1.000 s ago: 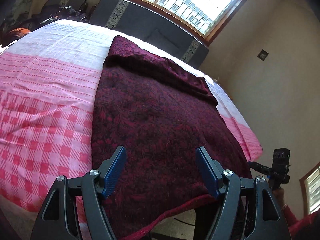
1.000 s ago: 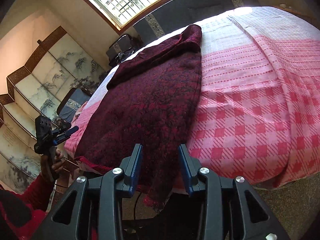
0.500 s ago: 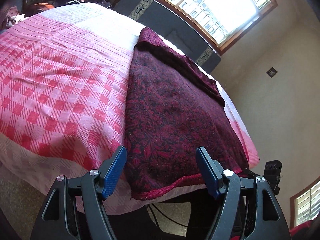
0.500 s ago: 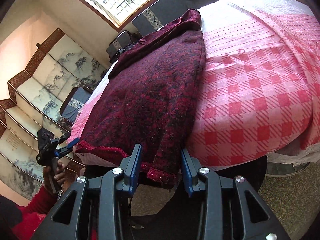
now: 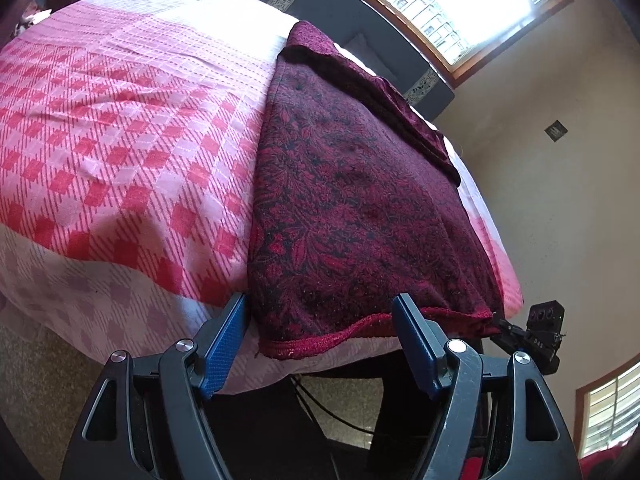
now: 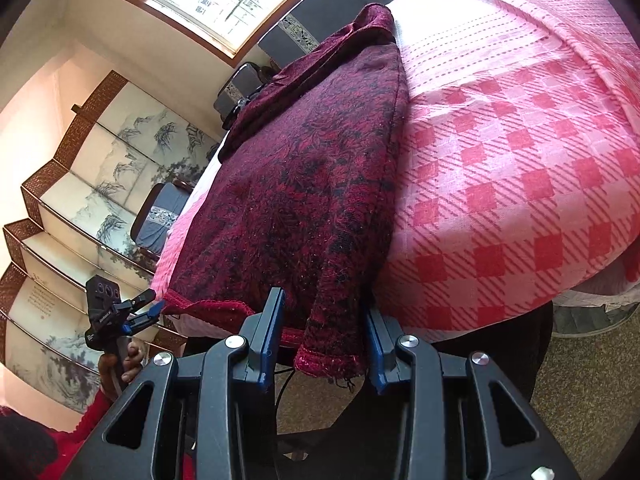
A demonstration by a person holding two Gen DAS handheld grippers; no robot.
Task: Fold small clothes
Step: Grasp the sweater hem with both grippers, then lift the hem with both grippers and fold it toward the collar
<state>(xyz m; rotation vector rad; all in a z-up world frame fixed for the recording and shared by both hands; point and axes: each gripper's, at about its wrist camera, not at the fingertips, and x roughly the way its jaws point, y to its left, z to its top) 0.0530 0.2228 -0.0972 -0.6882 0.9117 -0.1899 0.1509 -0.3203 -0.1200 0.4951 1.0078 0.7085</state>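
**Both grippers come down to the hem at the bed edge**

Left wrist view: The left gripper (image 5: pixel 320 344) is now low at the near edge of the bed (image 5: pixel 120 128), with the hem corner of the garment (image 5: pixel 352 208) between its fingers. A second ago it looked down on the cloth from above, and the hem was hardly visible; now the red hem (image 5: pixel 332 338) runs across just in front of the camera. The jaws stand wide and released, the same width as before, and the blue pads (image 5: pixel 224 344) do not press the cloth. The left pad is just beside the garment's side edge. The garment lies flat along the bed, from the near edge toward the headboard (image 5: pixel 360 24), with a folded-over part at the far end. At the hem's other corner the right gripper (image 5: pixel 516 336) is visible.

Right wrist view: The right gripper (image 6: pixel 324 340) has also sunk to the bed edge. The corner of the garment (image 6: pixel 304 184) hangs over the edge, between its fingers. The jaws are half closed, unchanged in width, and I cannot tell whether the pads (image 6: pixel 272 336) really pinch the cloth. The left gripper (image 6: pixel 136 314) is seen at the other corner, held by a hand (image 6: pixel 120 364).

I judge that both hands are now placed to take the hem corners, so the fold toward the headboard can start after the jaws close.
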